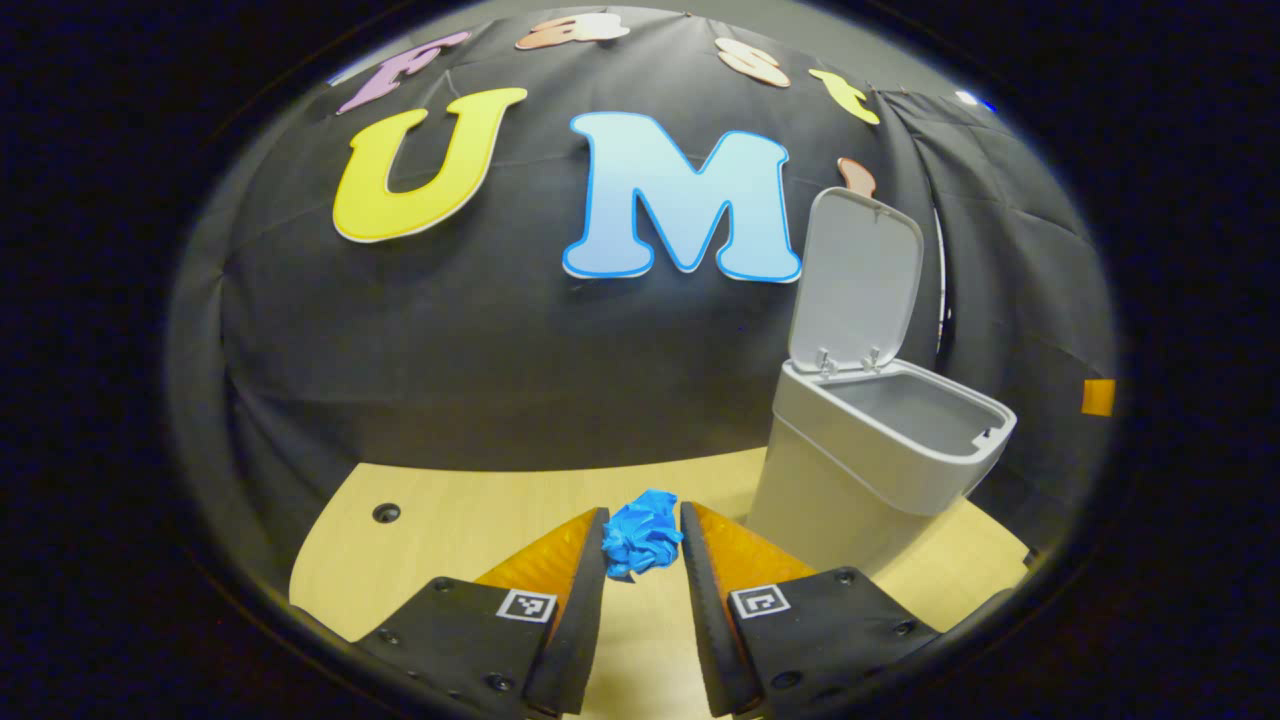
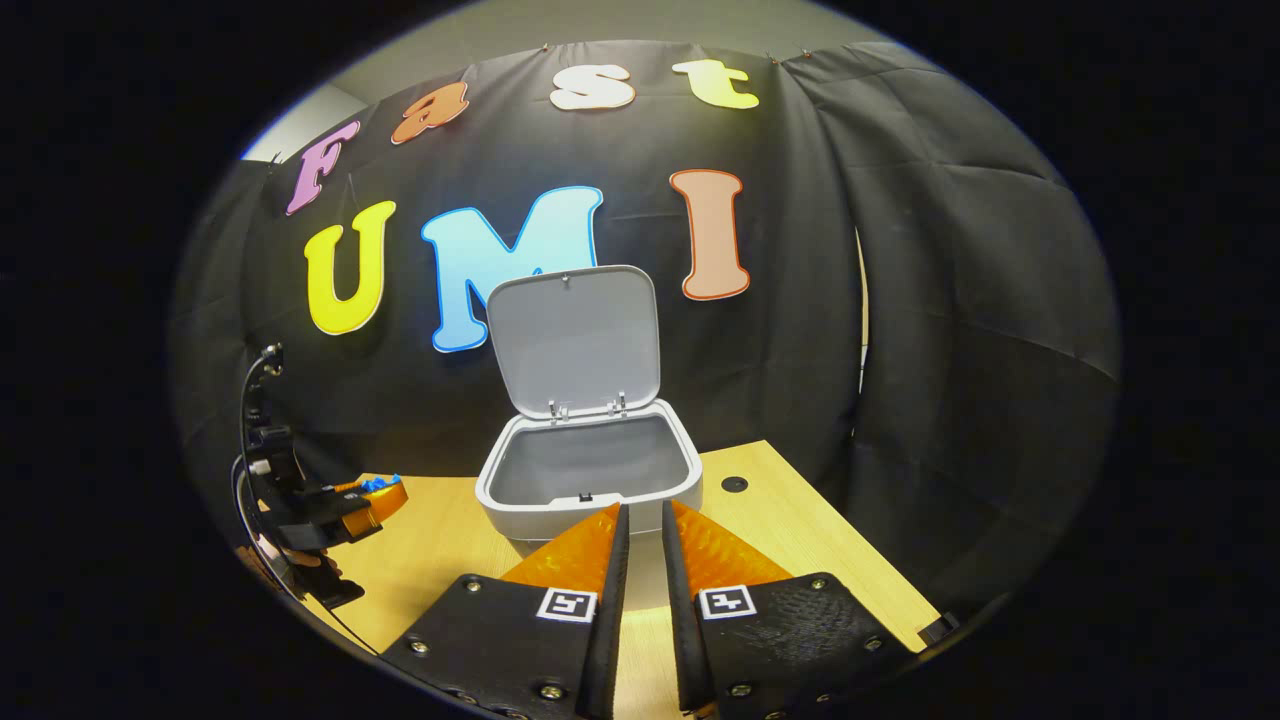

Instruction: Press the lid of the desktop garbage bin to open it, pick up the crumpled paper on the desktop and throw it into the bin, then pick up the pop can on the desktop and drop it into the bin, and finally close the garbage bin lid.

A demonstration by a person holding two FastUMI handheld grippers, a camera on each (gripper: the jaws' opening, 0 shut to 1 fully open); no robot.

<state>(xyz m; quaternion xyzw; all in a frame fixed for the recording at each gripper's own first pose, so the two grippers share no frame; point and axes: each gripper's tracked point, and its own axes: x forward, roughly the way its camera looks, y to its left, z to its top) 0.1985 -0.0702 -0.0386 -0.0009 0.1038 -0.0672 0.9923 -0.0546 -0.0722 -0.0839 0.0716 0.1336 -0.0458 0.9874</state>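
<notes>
On the pale wooden desktop (image 1: pixel 470 520), at the left of the left gripper view, we see free surface with one small dark hole (image 1: pixel 386 513), so there is room to move on that side. Further right, the left gripper (image 1: pixel 642 540) has its two fingers pressed on the crumpled ball of blue paper (image 1: pixel 640 538), which seems lifted a little above the wood. Only the fingertips hold it, so we judge that it could slip out if the hand tilts or swings fast on the way. To the right stands the tall grey plastic garbage bin (image 1: pixel 860 470), its flat lid (image 1: pixel 860 280) upright and its mouth open; the paper is near but lower than the rim, so a low path could strike the wall and push the light bin. In the right gripper view, the right gripper (image 2: pixel 640 545) waits just before the bin, jaws nearly together and empty; it may crowd the opening. Beyond the bin, the desk edge is near.
</notes>
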